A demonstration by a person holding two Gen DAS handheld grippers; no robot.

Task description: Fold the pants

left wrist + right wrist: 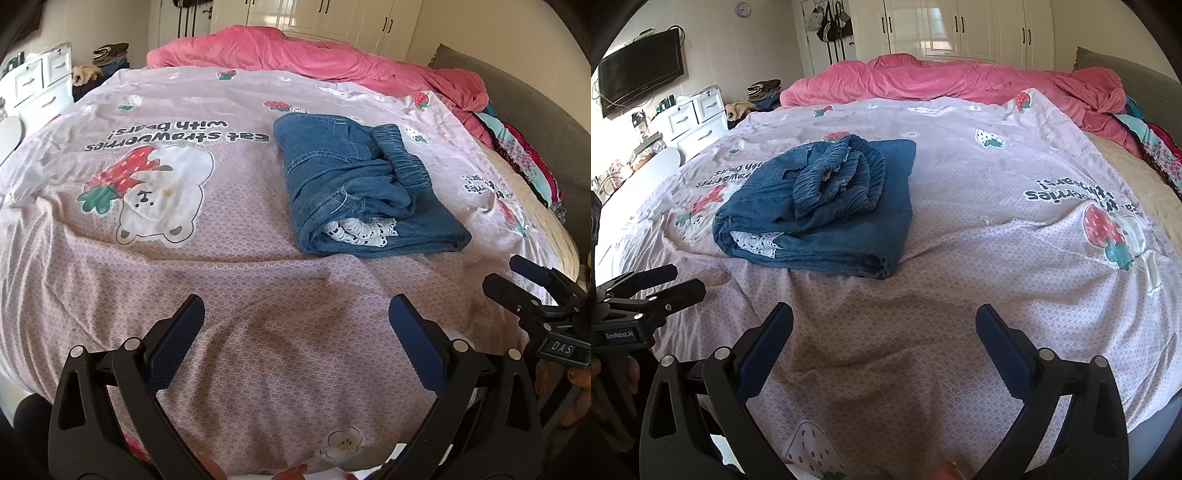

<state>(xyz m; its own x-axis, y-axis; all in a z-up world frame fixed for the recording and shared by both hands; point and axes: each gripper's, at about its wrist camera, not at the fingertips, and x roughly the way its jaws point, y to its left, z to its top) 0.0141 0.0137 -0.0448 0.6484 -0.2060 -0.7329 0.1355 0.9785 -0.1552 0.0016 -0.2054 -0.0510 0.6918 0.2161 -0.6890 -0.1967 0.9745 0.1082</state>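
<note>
While both tools hang low over the near edge of the bed, neither has hold of anything: the left gripper [295, 332] has its jaws spread wide over bare sheet, and the right gripper [884, 339] is likewise parted and empty, just beside its partner.

Beyond them the pink bear-and-strawberry sheet [221, 277] lies rumpled in soft ridges, so it will likely drag along if a finger digs too deep.

Further out, well clear of both grippers, the denim pants [354, 181] rest on that sheet as a compact bundle. They look already folded: a flat lower layer, a rounded fold at the near edge with white lace trim [362, 230] peeking out, and the gathered elastic waistband [842, 177] heaped loosely on top.

Denim is soft but fairly heavy and not slippery. I judge the thick near fold gives the firmest pinch; the lace is delicate and best avoided, and the waistband would probably shift if lifted alone.

Behind everything a pink duvet [960, 81] is bunched along the far side.
</note>
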